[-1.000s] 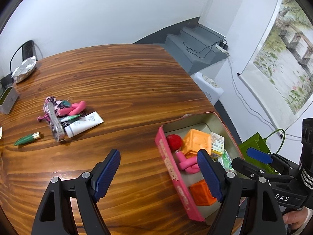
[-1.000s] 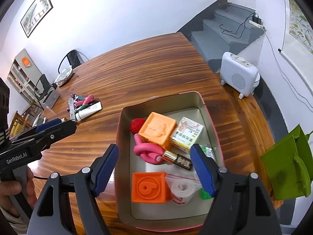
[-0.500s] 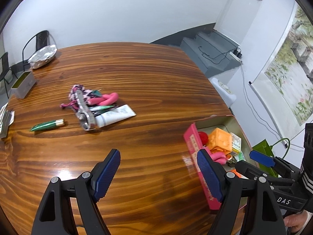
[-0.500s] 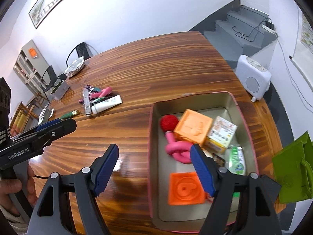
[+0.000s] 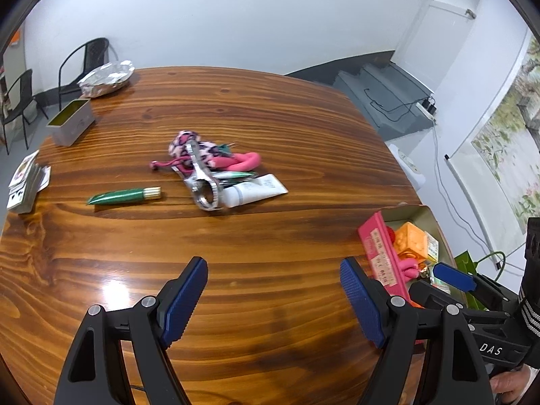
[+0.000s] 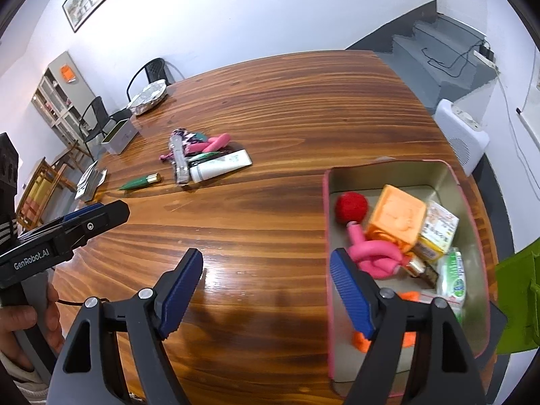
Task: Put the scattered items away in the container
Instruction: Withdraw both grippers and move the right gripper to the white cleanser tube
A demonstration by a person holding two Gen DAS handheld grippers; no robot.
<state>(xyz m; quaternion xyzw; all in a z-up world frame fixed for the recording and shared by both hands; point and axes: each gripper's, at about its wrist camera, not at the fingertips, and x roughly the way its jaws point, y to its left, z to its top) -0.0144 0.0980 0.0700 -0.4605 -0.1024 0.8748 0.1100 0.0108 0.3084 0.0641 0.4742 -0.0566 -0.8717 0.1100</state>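
Wooden table (image 5: pixel 270 256), scattered items (image 5: pixel 216 172) well beyond the left gripper (image 5: pixel 273 300)'s spread, empty jaws

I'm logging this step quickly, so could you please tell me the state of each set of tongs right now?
Left tongs: open, holding nothing.
Right tongs: open, holding nothing.

The wooden table (image 5: pixel 270 243) bears a pink tin (image 6: pixel 398 175), green tube (image 5: pixel 121 196) and cards (image 5: pixel 25 182).
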